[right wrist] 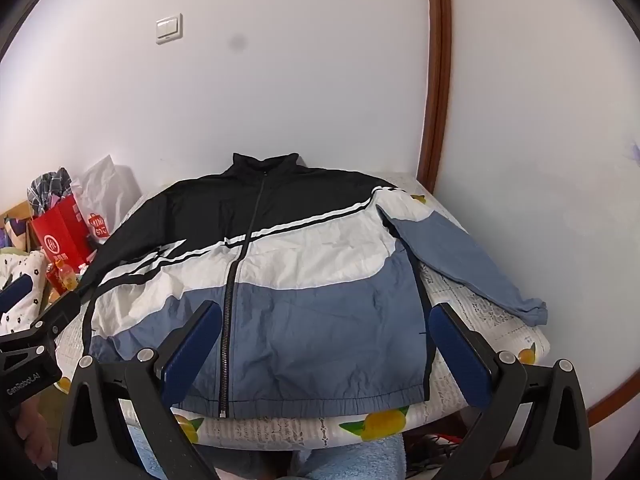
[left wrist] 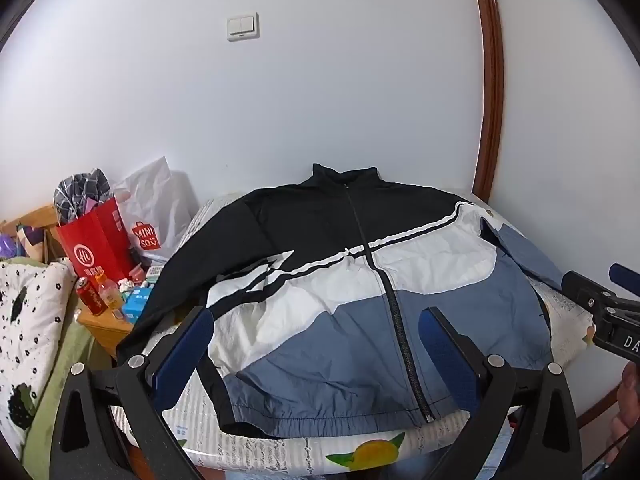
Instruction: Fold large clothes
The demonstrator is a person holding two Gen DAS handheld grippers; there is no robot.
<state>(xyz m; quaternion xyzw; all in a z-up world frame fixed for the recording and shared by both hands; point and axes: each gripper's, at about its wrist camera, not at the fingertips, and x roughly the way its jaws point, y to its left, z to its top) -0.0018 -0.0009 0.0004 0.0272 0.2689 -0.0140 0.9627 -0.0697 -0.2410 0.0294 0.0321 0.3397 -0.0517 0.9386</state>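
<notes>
A zip-up jacket (left wrist: 332, 292) in black, white and blue lies flat, front up and zipped, on a small table with a lemon-print cloth (left wrist: 360, 456). Its collar points at the wall. My left gripper (left wrist: 316, 320) hovers open above the jacket's lower left part, holding nothing. In the right wrist view the jacket (right wrist: 304, 280) fills the middle, its blue right sleeve (right wrist: 460, 256) spread out to the side. My right gripper (right wrist: 326, 316) hangs open over the hem area, also empty. The right gripper's body (left wrist: 600, 304) shows at the right edge of the left wrist view.
A red paper bag (left wrist: 96, 248) and a white shopping bag (left wrist: 152, 208) stand at the left on a wooden stand with bottles (left wrist: 108, 292) and small boxes. A spotted quilt (left wrist: 28, 312) lies further left. A white wall and brown door frame (left wrist: 492, 100) rise behind.
</notes>
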